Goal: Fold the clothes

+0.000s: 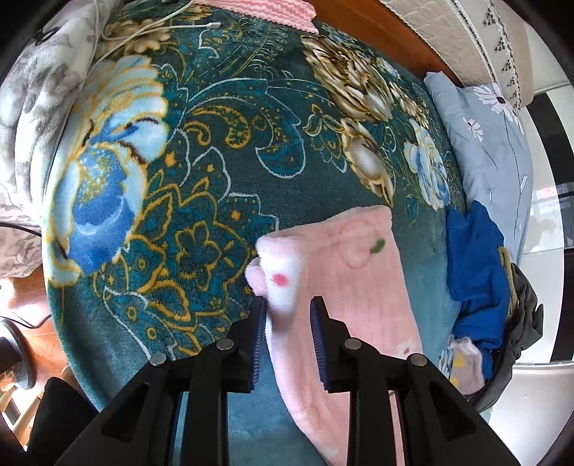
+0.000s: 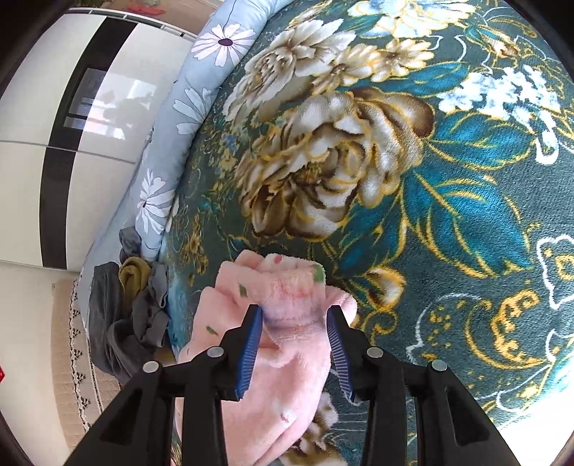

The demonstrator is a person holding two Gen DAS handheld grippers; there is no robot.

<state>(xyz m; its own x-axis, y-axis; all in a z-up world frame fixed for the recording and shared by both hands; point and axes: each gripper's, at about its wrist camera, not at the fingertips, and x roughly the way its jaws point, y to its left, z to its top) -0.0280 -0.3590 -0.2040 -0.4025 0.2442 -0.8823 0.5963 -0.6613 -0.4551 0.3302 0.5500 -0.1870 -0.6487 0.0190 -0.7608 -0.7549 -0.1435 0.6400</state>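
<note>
A pink fleece garment (image 1: 358, 272) with small flower prints lies on a teal floral blanket (image 1: 215, 161). In the left wrist view its folded white-and-pink corner stands between my left gripper (image 1: 288, 312) fingers. The jaws sit part-way apart, closed around the thick fleece. In the right wrist view another bunched part of the same pink garment (image 2: 280, 387) fills the gap of my right gripper (image 2: 295, 315), which is shut on it just above the blanket (image 2: 448, 215). The rest of the garment trails down under both grippers, out of sight.
A blue garment (image 1: 473, 258) and a small pale piece (image 1: 464, 362) lie at the blanket's right edge. Grey clothes (image 2: 118, 322) and an olive piece (image 2: 134, 272) are heaped beside a daisy-print pillow (image 2: 215, 71). A white cable (image 1: 161, 28) lies at the far end.
</note>
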